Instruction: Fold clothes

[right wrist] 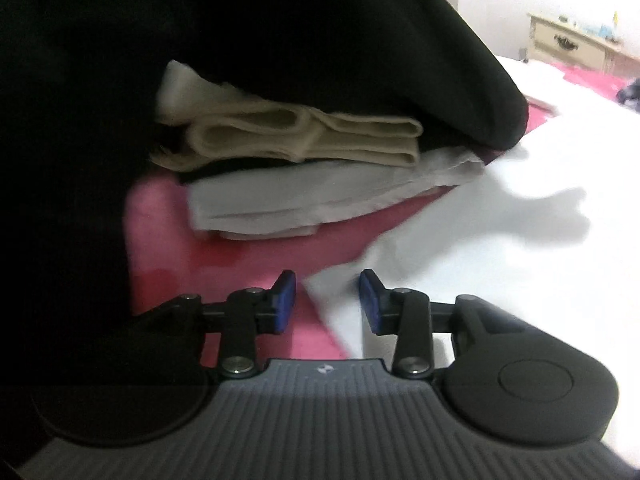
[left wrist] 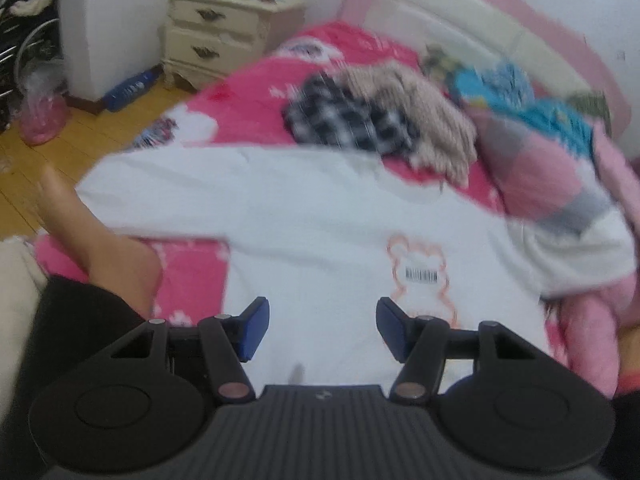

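The white shirt (left wrist: 320,216) lies spread flat across the pink bedspread (left wrist: 256,92), its printed bear outline with a barcode facing up on the near right part, one sleeve stretched out to the left. Over it hangs the left gripper (left wrist: 322,330), jaws spread wide, blue pads clear of the cloth and nothing between them. In the right wrist view the right gripper (right wrist: 327,306) hovers low at a corner of the same white shirt (right wrist: 500,248); its jaws stand partly apart with the cloth edge showing in the gap, and neither pad presses on it. Just beyond that corner sits a stack of folded clothes (right wrist: 304,168), beige on top, white beneath, half covered by the person's black clothing (right wrist: 240,32). Farther up the bed lies an unfolded heap: a black-and-white checked piece (left wrist: 348,120), a beige knit (left wrist: 424,116), something bright blue (left wrist: 532,108) and a pink patchwork garment (left wrist: 560,184). A bare foot (left wrist: 92,224) rests at the left edge, and a cream nightstand (left wrist: 224,32) stands far left on the wooden floor.
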`<state>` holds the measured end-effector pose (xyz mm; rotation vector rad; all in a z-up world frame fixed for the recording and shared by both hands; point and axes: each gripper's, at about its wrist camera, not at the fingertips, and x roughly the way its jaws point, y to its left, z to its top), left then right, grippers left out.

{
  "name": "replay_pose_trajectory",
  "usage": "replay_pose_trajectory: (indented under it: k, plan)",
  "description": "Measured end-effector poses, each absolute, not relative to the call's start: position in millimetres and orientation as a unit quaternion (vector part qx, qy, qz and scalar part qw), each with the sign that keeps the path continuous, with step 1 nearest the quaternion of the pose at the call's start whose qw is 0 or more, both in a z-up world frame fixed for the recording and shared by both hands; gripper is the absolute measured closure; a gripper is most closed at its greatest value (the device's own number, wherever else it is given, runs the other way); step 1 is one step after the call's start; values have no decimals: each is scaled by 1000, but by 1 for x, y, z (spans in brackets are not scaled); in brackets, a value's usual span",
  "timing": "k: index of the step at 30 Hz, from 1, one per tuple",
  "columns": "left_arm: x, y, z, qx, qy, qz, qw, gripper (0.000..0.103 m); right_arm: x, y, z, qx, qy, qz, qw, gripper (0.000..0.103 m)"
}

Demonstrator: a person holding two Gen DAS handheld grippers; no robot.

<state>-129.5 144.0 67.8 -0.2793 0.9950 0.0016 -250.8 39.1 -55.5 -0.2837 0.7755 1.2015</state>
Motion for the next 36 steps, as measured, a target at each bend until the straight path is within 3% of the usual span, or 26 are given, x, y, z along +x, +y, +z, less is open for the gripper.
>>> replay_pose_trajectory:
  k: [6,11,15,22,24,29,33,36]
  plan:
    - [-156,76,25,-71,485,-21,872,43,-222,-99,-14,-37,421,331,844,69]
    - [-194,-6,-45,102,489,-53,865,44,-161,-203,-44,56,452,73,888,67]
    - [-229,-38,-106,208,538,-64,814,51,-161,-214,-77,64,501,33,862,69]
    - [-271,-13,-110,167,621,-67,763,49,-243,-225,-72,122,581,45,803,68]
    - [-271,-11,-93,139,604,-86,780,51,-246,-221,-58,129,572,59,808,67]
    - [-244,-38,-71,133,505,-64,851,44,-204,-175,-16,36,471,87,877,68]
    - [-233,-50,-107,133,541,-46,829,44,-160,-157,-58,28,504,91,859,69]
    - [-255,-35,-106,114,562,-55,817,36,-203,-165,-77,31,517,93,850,68]
